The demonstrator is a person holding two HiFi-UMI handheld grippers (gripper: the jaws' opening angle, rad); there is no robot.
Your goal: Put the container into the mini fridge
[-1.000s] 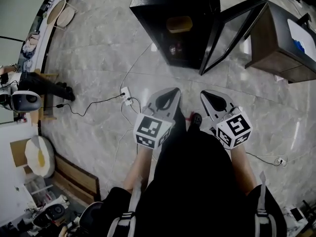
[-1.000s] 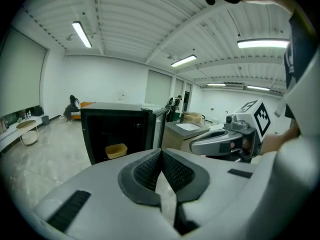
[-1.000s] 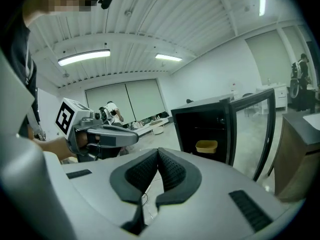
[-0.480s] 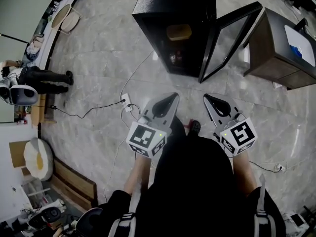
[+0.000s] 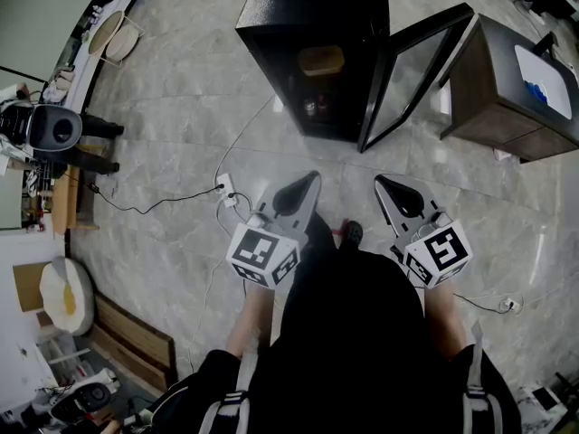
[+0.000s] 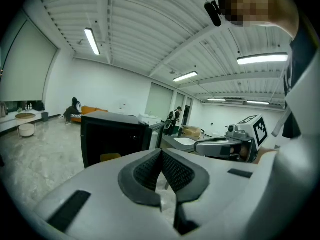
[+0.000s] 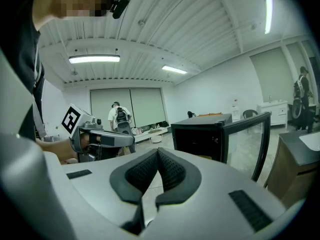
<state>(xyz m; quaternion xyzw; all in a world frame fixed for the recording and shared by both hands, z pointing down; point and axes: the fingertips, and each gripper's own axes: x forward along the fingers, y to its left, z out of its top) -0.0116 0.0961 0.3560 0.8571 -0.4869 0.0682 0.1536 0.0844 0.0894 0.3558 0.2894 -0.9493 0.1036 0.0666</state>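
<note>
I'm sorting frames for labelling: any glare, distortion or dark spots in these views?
Head view: sharp, bent at the edges by the wide lens; the mini fridge is dark inside, the floor has soft sheen. Left gripper view: strong fisheye, black corners, the strip light blown out. Right gripper view: same fisheye, its ceiling light overexposed.

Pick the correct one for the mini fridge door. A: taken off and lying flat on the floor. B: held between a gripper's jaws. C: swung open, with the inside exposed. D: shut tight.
C: in the head view the mini fridge has its glass door swung out to one side, and its dark interior shows, with a tan item on a shelf.
</note>
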